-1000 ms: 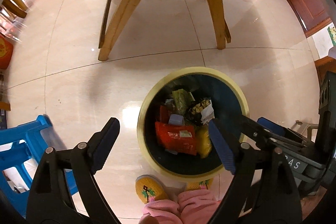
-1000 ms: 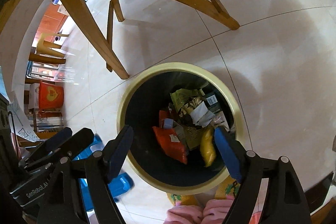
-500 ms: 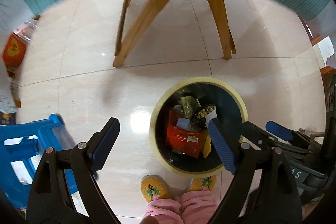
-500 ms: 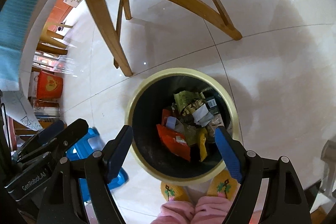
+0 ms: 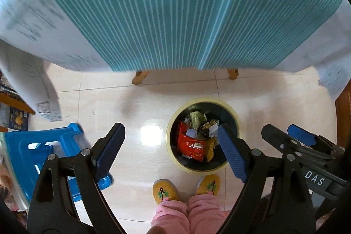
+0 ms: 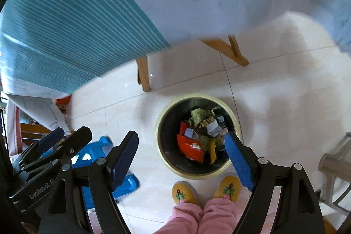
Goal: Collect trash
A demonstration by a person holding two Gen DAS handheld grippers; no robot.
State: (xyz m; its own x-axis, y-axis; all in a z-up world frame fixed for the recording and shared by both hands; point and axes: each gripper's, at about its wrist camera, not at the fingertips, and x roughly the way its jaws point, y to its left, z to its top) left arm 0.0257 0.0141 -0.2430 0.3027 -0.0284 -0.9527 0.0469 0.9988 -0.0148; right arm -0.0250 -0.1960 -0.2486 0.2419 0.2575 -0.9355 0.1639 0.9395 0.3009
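Bin [image 5: 233, 112] of wrappers [image 6: 190, 147] on the floor far below both grippers [image 5: 169, 146] [image 6: 183, 150], jaws spread and empty, probably because nothing remains to drop, tablecloth [image 5: 175, 10] looming just ahead.

Left tongs [image 5: 171, 150] gape wide and empty at the bottom of the frame. Right of centre sits the yellow-rimmed bin [image 5: 235, 122], wrappers [image 5: 190, 145] piled inside. Yellow slippers [image 5: 164, 190] stand just below it. Striped teal cloth [image 5: 175, 10] fills the top; blue stool [image 5: 43, 146] lower left.
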